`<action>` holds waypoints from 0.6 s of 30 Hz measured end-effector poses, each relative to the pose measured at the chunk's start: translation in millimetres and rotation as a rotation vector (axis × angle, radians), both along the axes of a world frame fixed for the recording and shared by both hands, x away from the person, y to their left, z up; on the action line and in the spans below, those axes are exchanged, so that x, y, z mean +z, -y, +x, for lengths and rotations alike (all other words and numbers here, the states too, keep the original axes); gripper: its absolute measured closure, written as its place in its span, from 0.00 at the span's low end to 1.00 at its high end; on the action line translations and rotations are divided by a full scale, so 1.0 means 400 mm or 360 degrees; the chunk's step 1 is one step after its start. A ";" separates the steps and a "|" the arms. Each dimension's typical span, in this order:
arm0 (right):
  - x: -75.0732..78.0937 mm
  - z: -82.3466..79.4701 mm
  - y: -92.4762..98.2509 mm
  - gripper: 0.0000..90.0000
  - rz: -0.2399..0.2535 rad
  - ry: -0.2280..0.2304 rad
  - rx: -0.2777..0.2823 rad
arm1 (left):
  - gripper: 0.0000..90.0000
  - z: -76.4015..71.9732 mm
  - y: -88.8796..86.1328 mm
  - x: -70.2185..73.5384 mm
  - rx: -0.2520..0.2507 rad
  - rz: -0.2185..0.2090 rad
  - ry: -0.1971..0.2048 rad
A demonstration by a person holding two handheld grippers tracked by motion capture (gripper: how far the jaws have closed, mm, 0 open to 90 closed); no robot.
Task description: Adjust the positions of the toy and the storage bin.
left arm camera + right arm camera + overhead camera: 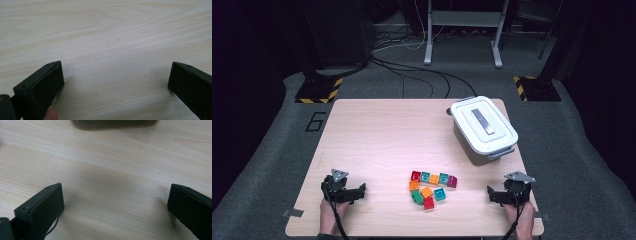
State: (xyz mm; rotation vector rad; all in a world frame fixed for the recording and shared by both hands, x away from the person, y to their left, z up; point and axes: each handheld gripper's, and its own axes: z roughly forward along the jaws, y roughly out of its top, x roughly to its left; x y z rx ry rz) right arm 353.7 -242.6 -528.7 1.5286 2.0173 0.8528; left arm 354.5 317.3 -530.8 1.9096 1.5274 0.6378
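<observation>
A cluster of several coloured toy blocks, red, teal, orange, green and magenta, lies near the front middle of the wooden table. A white lidded box with grey clasps stands at the back right. My left gripper rests on the table at the front left, well left of the blocks. Its jaws stand wide apart over bare wood. My right gripper rests at the front right, to the right of the blocks, open with nothing between its fingers. The box's base shows ahead of it.
Bare wood spreads across the left and middle of the table. On the floor beyond lie black cables, a grey stand's legs and yellow-black striped bases. A "6" marks the floor at the left.
</observation>
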 end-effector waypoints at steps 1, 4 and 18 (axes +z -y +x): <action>0.000 0.000 0.000 0.00 0.0000 0.0000 0.0000 | 0.00 0.000 0.000 0.000 0.0000 0.0000 0.0000; 0.000 0.000 0.000 0.00 -0.0001 -0.0002 0.0001 | 0.00 0.000 0.000 0.000 0.0000 0.0001 0.0002; 0.008 -0.001 0.006 0.00 0.0014 -0.0001 0.0013 | 0.00 0.000 0.000 0.000 0.0000 0.0000 -0.0001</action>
